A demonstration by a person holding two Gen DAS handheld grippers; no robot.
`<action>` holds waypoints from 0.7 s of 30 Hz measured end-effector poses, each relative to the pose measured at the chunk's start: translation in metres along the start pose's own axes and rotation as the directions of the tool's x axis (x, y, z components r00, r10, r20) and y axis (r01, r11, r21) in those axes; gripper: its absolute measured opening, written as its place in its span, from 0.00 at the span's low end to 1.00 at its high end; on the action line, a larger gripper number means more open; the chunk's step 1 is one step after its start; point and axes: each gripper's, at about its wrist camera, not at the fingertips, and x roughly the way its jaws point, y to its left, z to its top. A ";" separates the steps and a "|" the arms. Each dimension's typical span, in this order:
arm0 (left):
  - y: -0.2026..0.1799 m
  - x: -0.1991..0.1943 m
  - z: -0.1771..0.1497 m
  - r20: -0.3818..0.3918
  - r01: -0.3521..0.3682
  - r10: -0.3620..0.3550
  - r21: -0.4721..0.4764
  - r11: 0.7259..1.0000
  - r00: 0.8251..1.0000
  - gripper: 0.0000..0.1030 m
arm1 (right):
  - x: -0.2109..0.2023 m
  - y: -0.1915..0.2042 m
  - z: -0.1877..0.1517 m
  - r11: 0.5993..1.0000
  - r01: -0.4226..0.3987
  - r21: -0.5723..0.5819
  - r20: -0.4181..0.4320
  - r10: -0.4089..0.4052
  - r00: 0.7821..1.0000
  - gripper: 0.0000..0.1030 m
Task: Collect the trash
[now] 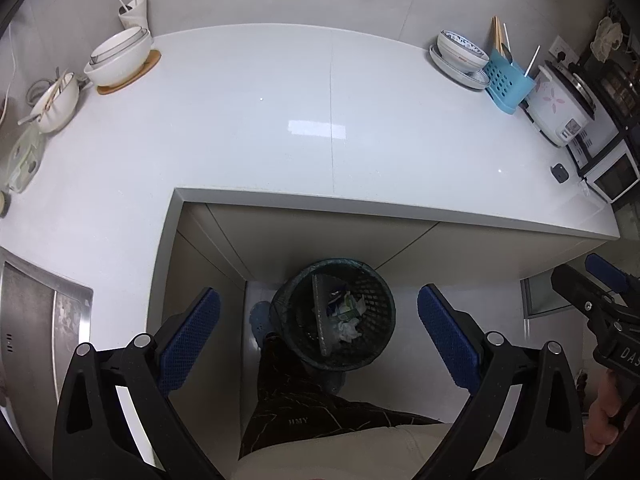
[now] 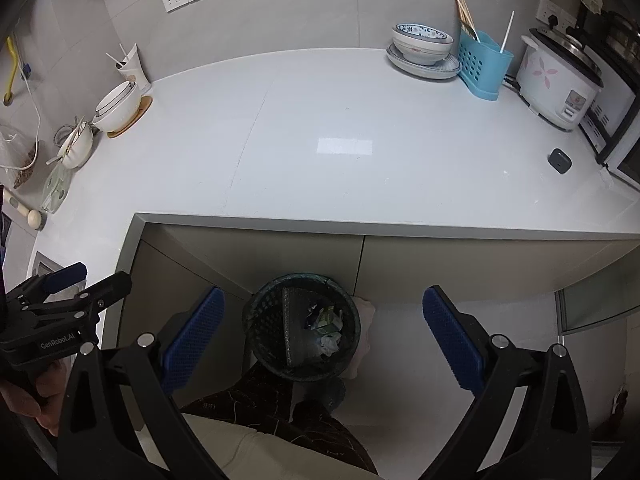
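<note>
From my left wrist, my left gripper (image 1: 318, 342) stands wide and empty; the dark mesh waste basket (image 1: 333, 316) with crumpled paper trash (image 1: 348, 316) sits on the floor straight below, between its pads; the white counter (image 1: 280, 120) lies beyond.

From my right wrist, my right gripper (image 2: 324, 344) is equally wide, empty; the basket (image 2: 302, 326) lies slightly left of centre, so neither gripper is clearly nearer.
</note>
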 end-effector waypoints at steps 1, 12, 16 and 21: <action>0.000 0.000 0.000 0.002 -0.007 0.007 0.005 1.000 1.000 0.94 | 0.000 0.000 0.000 1.000 -0.003 0.002 -0.001 0.003 1.000 0.92; -0.003 -0.002 -0.002 -0.007 0.006 -0.006 0.013 1.000 1.000 0.94 | -0.003 0.002 0.000 1.000 0.001 0.006 0.011 -0.001 1.000 0.92; -0.006 -0.003 -0.003 -0.008 0.006 -0.006 0.020 1.000 1.000 0.94 | -0.003 0.001 0.001 1.000 0.005 0.009 0.013 -0.005 1.000 0.92; -0.008 -0.004 -0.002 -0.006 0.011 -0.011 0.019 1.000 1.000 0.94 | -0.004 0.001 0.000 1.000 0.006 0.009 0.014 -0.006 1.000 0.92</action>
